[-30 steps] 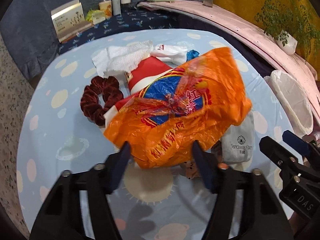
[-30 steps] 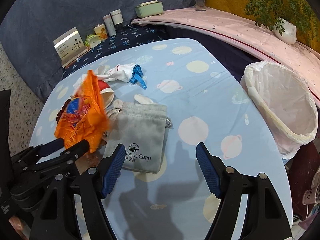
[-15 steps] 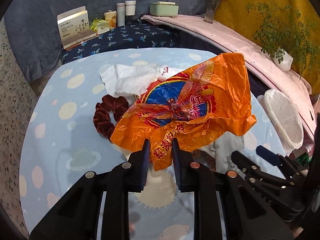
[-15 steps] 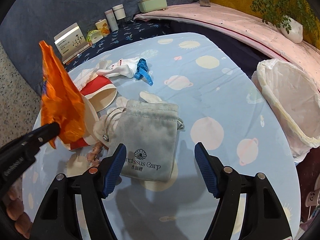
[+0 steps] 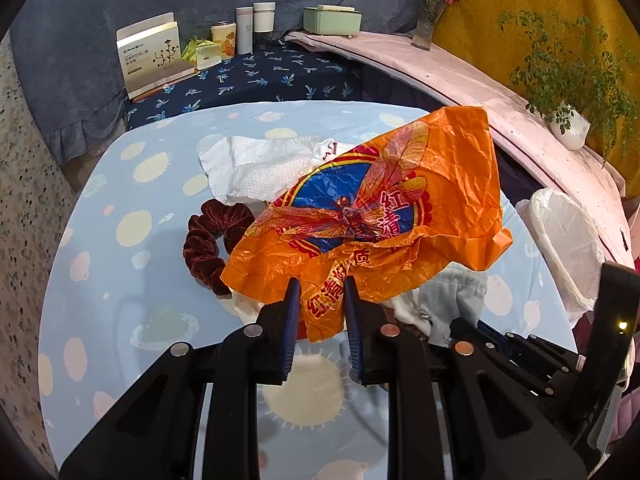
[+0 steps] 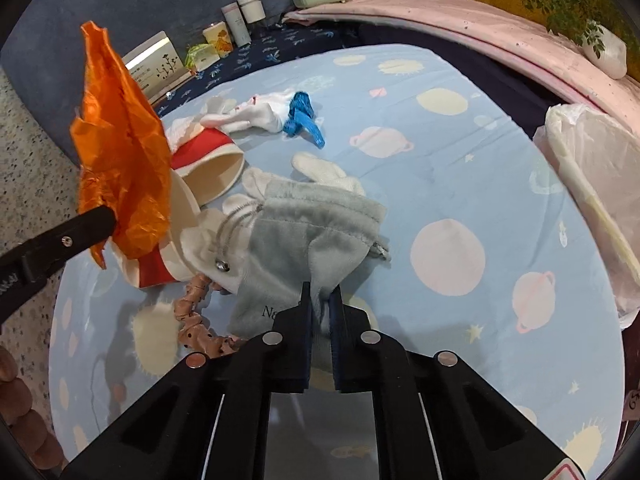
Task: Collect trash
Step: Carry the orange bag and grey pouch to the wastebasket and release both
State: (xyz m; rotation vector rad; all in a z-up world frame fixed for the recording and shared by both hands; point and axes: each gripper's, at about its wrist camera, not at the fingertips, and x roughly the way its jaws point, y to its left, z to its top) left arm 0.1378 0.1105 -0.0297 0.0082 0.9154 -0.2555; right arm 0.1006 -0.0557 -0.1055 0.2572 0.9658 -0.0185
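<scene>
My left gripper point(image 5: 320, 300) is shut on the lower edge of a crumpled orange plastic bag point(image 5: 384, 204) and holds it lifted above the table; the bag also shows in the right wrist view point(image 6: 120, 152). My right gripper point(image 6: 320, 304) is shut on the near edge of a grey drawstring pouch point(image 6: 308, 236) lying on the blue planet-print tablecloth point(image 6: 440, 128). A white-lined trash bin point(image 6: 596, 184) stands at the table's right edge, also seen in the left wrist view point(image 5: 564, 240).
On the table lie a red and white paper cup point(image 6: 208, 164), a white tissue point(image 5: 256, 164), a dark red scrunchie point(image 5: 208, 244), a blue clip point(image 6: 304, 118), a white sock point(image 6: 256, 114) and a pink beaded band point(image 6: 192, 312). Boxes and jars point(image 5: 248, 28) stand behind.
My left gripper closed on the orange bag and lifted it. My right gripper moved in and closed on the grey pouch, bunching it up.
</scene>
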